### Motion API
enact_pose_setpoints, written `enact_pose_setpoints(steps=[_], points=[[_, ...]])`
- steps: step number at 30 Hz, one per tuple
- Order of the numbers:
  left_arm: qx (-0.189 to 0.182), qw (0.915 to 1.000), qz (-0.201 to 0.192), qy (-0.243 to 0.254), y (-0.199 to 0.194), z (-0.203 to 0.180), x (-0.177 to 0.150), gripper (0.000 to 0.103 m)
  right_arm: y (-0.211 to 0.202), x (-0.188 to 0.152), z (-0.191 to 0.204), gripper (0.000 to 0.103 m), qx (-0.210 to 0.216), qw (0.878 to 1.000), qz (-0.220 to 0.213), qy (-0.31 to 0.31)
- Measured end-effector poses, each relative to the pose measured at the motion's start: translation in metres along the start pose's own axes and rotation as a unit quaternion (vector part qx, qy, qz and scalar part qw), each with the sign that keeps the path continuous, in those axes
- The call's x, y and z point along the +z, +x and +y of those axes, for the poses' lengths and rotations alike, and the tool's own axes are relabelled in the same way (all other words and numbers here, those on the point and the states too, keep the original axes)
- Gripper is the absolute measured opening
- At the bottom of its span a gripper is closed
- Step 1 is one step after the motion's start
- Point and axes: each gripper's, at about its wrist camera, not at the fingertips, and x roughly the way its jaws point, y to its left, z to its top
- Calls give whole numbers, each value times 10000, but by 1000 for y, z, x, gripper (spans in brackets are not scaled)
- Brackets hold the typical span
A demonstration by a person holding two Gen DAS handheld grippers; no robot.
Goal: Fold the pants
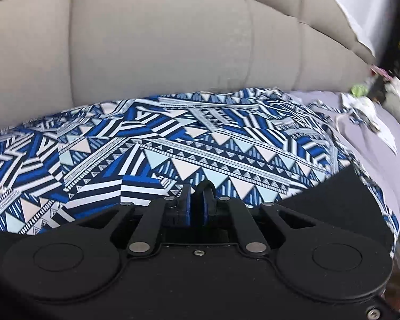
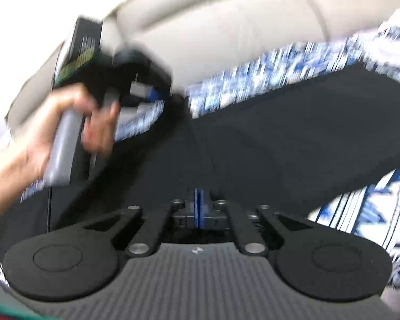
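Note:
Blue, white and black geometric-print pants (image 1: pixel 173 144) lie across a grey sofa seat in the left wrist view. My left gripper (image 1: pixel 197 192) is shut, its blue pads pressed together on a bit of dark cloth at the pants' near edge. A black fabric part (image 1: pixel 346 194) of the pants shows at right. In the blurred right wrist view my right gripper (image 2: pixel 199 200) is shut on the black fabric (image 2: pixel 280 154), with patterned cloth (image 2: pixel 266 80) beyond. The left gripper (image 2: pixel 146 80), held by a hand (image 2: pixel 53 128), is at upper left.
The grey sofa backrest (image 1: pixel 160 40) rises behind the pants. A lilac cloth (image 1: pixel 370 133) with white papers and small items (image 1: pixel 365 106) lies at the right end of the seat.

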Motion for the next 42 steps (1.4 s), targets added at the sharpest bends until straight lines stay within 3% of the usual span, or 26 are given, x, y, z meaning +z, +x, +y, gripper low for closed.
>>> enact_pose_setpoints(steps=[3, 6, 8, 10, 11, 15, 16, 19, 21, 22, 23, 27, 28, 30, 31, 32, 33, 34, 35, 39, 42], points=[[-340, 9993, 113, -113, -4, 0, 1, 7, 2, 10, -1, 46, -25, 9998, -205, -46], [-620, 9975, 231, -263, -8, 2, 2, 8, 17, 13, 9, 49, -111, 9995, -82, -272], [-520, 9983, 192, -166, -9, 1, 2, 8, 32, 12, 14, 52, -133, 9990, 191, -387], [-371, 9991, 113, -149, -10, 2, 3, 9, 38, 7, 19, 29, -362, 9978, 220, -520], [-301, 9994, 53, -161, -12, 3, 3, 12, 37, 5, 21, 5, -483, 9965, 272, -621], [49, 9989, -415, -219, -32, 13, 1, 29, 22, -3, 11, 4, -459, 9982, 354, -135], [140, 9981, -545, -237, -40, 17, 0, 36, 17, -6, 11, 4, -490, 9981, 349, -119], [352, 9955, -850, -223, -70, 34, -10, 39, 8, -14, 14, 4, -555, 9977, 328, -224], [567, 9929, -1037, -110, -93, 47, -25, 46, 8, -16, 17, 5, -614, 9973, 308, -260], [729, 9907, -1150, -60, -104, 54, -36, 56, 9, -14, 18, 5, -636, 9972, 305, -264], [933, 9877, -1258, -28, -115, 61, -47, 65, 9, -14, 18, 5, -646, 9971, 305, -258], [2068, 9650, -1615, -4, -142, 96, -92, 81, 3, -15, 19, 5, -753, 9966, 255, -235], [2344, 9589, -1597, -48, -145, 107, -101, 85, 2, -17, 18, 5, -789, 9963, 258, -221], [2646, 9546, -1362, -148, -143, 126, -113, 85, 2, -17, 18, 5, -813, 9962, 249, -212], [2709, 9549, -1192, -229, -139, 136, -117, 84, 3, -17, 19, 5, -827, 9959, 251, -250], [2711, 9562, -1064, -309, -134, 145, -119, 75, 4, -17, 20, 5, -845, 9957, 254, -285], [2700, 9576, -920, -416, -129, 154, -121, 57, 5, -16, 21, 5, -863, 9955, 258, -310], [2674, 9588, -768, -575, -125, 162, -121, 1, 5, -16, 22, 5, -885, 9952, 259, -333], [2699, 9570, -731, -773, -125, 169, -121, 2, 6, -16, 22, 5, -897, 9951, 256, -341], [3246, 9258, -1405, -1335, -147, 182, -118, 1, 6, -17, 23, 5, -931, 9948, 253, -319], [3462, 9191, -1201, -1451, -148, 198, -114, 1, 5, -18, 24, 5, -943, 9947, 239, -325]])
